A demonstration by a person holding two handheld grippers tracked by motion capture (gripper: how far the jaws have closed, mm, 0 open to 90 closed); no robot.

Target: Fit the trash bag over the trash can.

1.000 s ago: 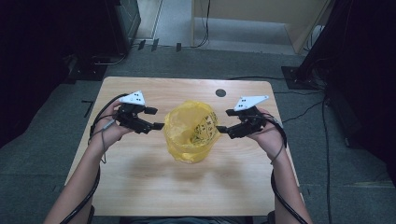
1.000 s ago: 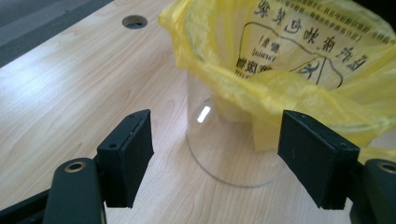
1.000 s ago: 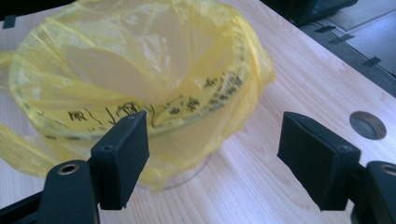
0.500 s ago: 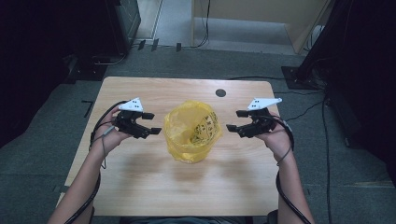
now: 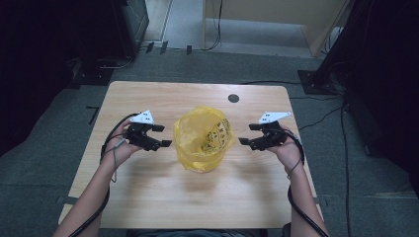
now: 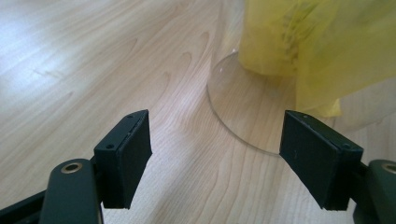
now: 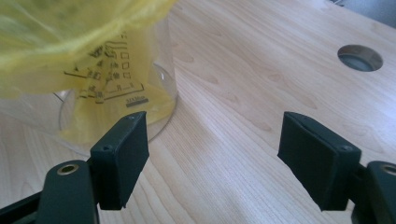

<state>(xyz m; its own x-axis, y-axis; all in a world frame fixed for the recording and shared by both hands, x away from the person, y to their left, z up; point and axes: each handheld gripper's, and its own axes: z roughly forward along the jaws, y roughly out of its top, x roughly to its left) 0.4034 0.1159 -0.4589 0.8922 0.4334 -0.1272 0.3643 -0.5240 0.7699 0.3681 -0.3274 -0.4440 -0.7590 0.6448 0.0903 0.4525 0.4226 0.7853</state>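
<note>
A clear container [image 5: 203, 157] lined with a yellow plastic bag [image 5: 200, 136] stands near the middle of the wooden surface [image 5: 148, 197], with one claw on either side of it. The left claw [image 5: 159, 135] hangs just beside the bag's rim, its jaws spread wide and holding nothing; the right claw [image 5: 249, 134] sits a little farther off on the opposite side, likewise released and empty. In the left gripper view, the container's clear round base [image 6: 243, 112] rests on the wood ahead of the black pads [image 6: 125, 156], the bag's yellow film [image 6: 322, 51] draped over the rim and hanging down the outside. In the right gripper view, the same bag [image 7: 70, 42] folds over the clear wall [image 7: 163, 88], apart from the jaws.

The step in hand appears to be the fitting of the liner, with the bag's mouth already turned over the rim and both claws let go of it. The next move, if the liner needs tidying, calls for each claw to close in on the loose film at its side and pinch only the plastic, without nudging the light container across the surface.

Black printing shows on the bag [image 7: 109, 70]: a row of small boxes, line drawings and a dark bar, too small and creased to read. A round cable hole [image 5: 233, 98] marks the far edge of the surface.
</note>
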